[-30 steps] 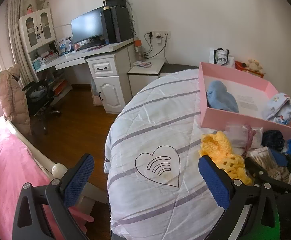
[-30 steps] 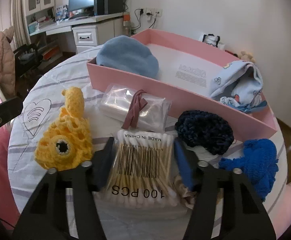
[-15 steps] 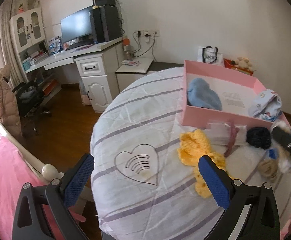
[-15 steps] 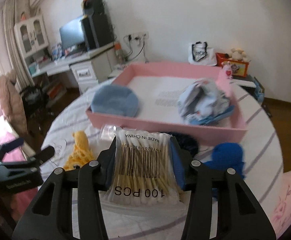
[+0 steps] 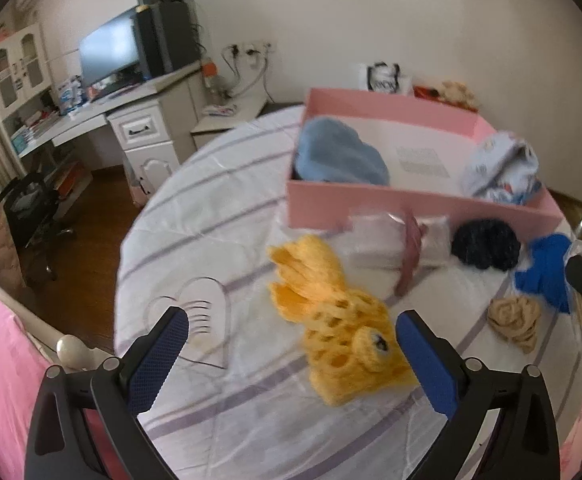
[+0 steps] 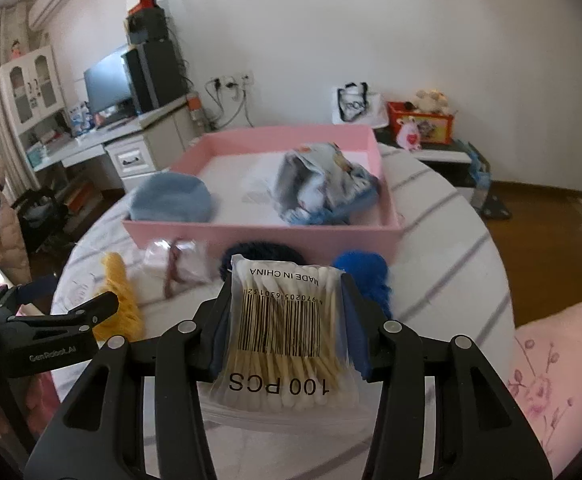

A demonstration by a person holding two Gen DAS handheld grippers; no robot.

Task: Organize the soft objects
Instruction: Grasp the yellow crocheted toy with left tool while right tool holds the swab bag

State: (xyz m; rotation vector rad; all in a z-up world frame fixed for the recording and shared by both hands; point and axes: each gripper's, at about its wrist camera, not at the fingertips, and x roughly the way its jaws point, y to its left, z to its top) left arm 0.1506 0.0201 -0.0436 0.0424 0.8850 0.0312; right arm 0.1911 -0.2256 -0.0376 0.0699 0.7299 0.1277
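Right gripper pinches a clear plastic pack of cotton swabs, held above the striped quilted table cover. Left gripper spread wide, empty, low over the yellow crocheted fish. Far side: pink cardboard tray holding a light blue knit hat and printed blue cloth. Dark navy pom, blue yarn piece, tan rosette lie near the tray.

cotton swab pack: glossy clear plastic film, printed barcode
yellow toy: open, rough crochet yarn
pink box: smooth matt card
light blue hat: soft fuzzy knit
tablecloth: matt quilted cloth, striped
right gripper: matt black plastic, blue textured pads
floor: glossy wood
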